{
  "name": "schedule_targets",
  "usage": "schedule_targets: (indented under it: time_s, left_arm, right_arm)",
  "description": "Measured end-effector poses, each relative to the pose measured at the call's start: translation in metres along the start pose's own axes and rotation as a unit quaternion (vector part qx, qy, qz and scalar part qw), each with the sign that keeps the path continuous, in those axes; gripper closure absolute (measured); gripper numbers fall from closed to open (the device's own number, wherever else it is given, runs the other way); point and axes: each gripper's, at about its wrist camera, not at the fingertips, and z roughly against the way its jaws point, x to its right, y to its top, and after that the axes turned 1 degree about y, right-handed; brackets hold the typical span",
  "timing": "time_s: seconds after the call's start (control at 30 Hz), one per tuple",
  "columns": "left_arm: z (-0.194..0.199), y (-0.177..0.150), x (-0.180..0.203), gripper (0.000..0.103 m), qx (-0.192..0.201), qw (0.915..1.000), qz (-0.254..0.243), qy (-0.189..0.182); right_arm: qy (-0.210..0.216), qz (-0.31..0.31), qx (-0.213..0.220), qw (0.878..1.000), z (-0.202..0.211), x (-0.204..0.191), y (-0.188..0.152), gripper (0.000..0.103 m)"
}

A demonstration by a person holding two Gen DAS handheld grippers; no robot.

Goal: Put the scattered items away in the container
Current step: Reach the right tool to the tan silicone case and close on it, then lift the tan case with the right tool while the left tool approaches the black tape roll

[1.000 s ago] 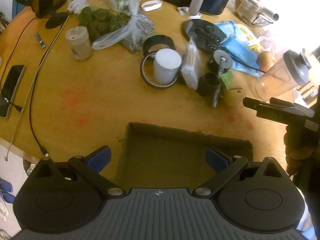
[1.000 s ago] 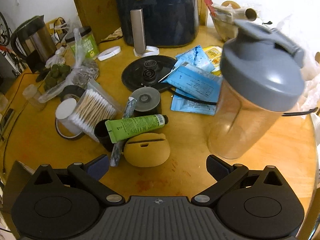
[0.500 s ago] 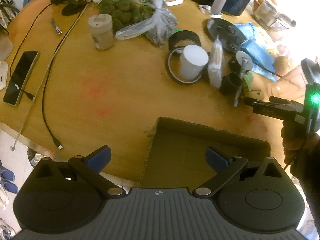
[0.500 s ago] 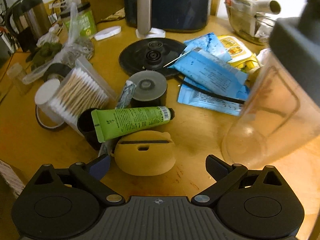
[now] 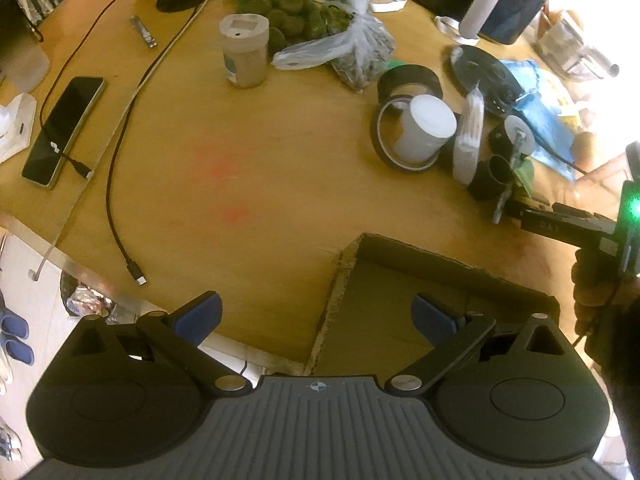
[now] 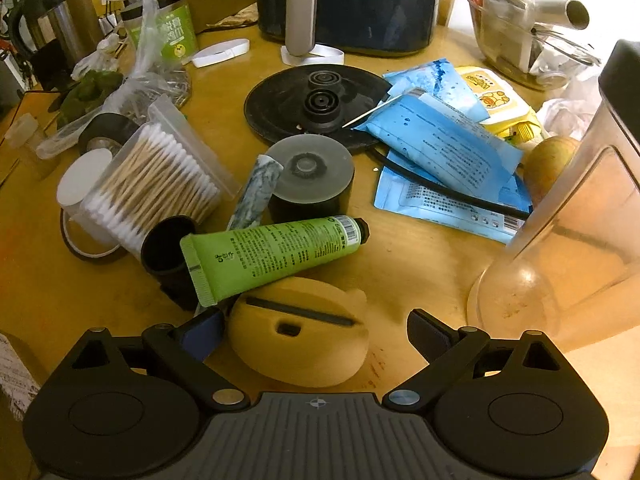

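Both claws are spread wide and hold nothing: the right gripper (image 6: pixel 314 330) hangs low over the wooden table (image 6: pixel 420 264) with its fingers on either side of a yellow rounded holder with a slot (image 6: pixel 300 332), not touching it, while the left gripper (image 5: pixel 316 316) is above the near corner of the cardboard box (image 5: pixel 400 320), the container, which sits at the table edge. Leaning on the yellow holder lies a green tube (image 6: pixel 268 254), with a black cup (image 6: pixel 166 250), a cotton swab box (image 6: pixel 156 184) and a grey-lidded black jar (image 6: pixel 310 184) just behind. A clear shaker bottle (image 6: pixel 568 240) stands to the right, and blue packets (image 6: pixel 444 152) lie farther back.
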Motion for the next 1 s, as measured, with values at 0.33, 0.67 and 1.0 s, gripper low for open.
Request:
schedule_targets:
  time_s: [0.33,0.67,1.0]
  left_arm:
    - [-0.003,0.0,-0.003,0.0,-0.008,0.9999,-0.012,-0.004]
    - [-0.003,-0.002,-0.001,0.0,-0.007,0.9998,-0.016,-0.007]
    - [-0.002,0.002,0.006,0.0,0.002,0.9996,-0.026,-0.011]
  right_arm:
    - [0.011,-0.024,-0.01,1.0,-0.001,-0.001,-0.004,0.029]
    - [0.011,-0.035,-0.011,0.999,0.006,0.002,-0.013,0.03]
    - [0.0,-0.056,-0.011,0.998,0.025,0.02,-0.032,0.03]
